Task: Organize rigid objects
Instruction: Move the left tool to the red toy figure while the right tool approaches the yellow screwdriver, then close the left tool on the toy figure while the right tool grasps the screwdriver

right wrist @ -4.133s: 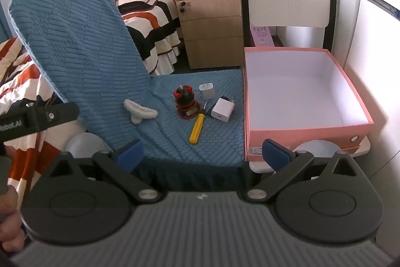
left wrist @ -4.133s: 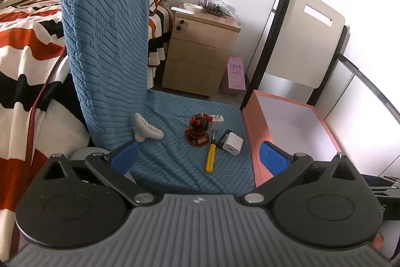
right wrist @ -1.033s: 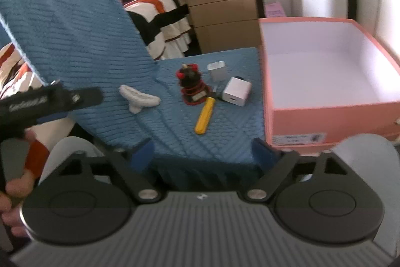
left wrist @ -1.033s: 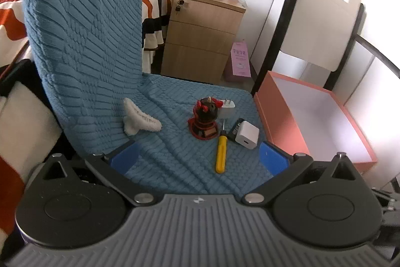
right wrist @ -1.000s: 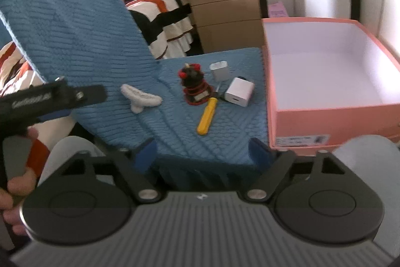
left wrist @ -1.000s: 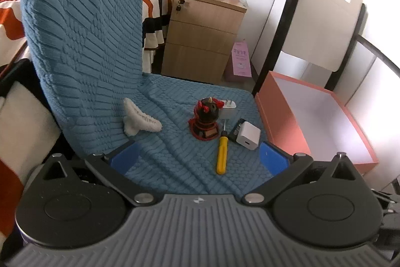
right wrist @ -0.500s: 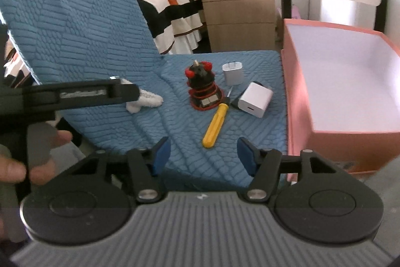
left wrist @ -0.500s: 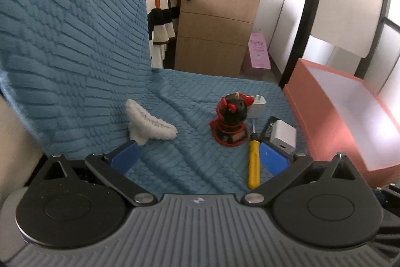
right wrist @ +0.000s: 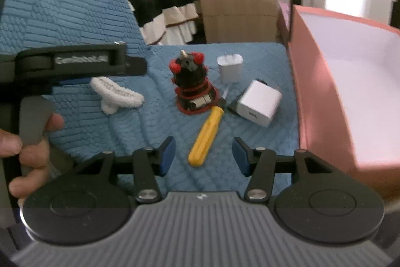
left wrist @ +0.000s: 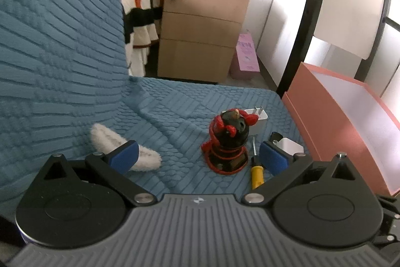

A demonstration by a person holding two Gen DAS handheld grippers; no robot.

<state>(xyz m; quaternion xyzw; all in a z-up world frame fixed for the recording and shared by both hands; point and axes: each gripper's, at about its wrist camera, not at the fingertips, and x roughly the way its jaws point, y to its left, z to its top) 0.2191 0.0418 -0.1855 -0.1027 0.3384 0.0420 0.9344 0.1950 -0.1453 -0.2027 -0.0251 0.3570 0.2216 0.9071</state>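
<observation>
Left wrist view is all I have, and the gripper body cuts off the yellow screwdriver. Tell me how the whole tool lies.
Observer: In the right wrist view the screwdriver lies flat on the blue cover. Its yellow handle slants toward the right gripper, whose jaws are open and hold nothing.
Operator: Describe the white charger behind my right fingertip.
Observer: The white charger is a square block lying just right of the screwdriver's shaft, short of the pink box.
Operator: Report my own gripper.
Observer: From the right wrist, the left gripper has its body above the white hair clip, with a hand on its trigger.
</observation>
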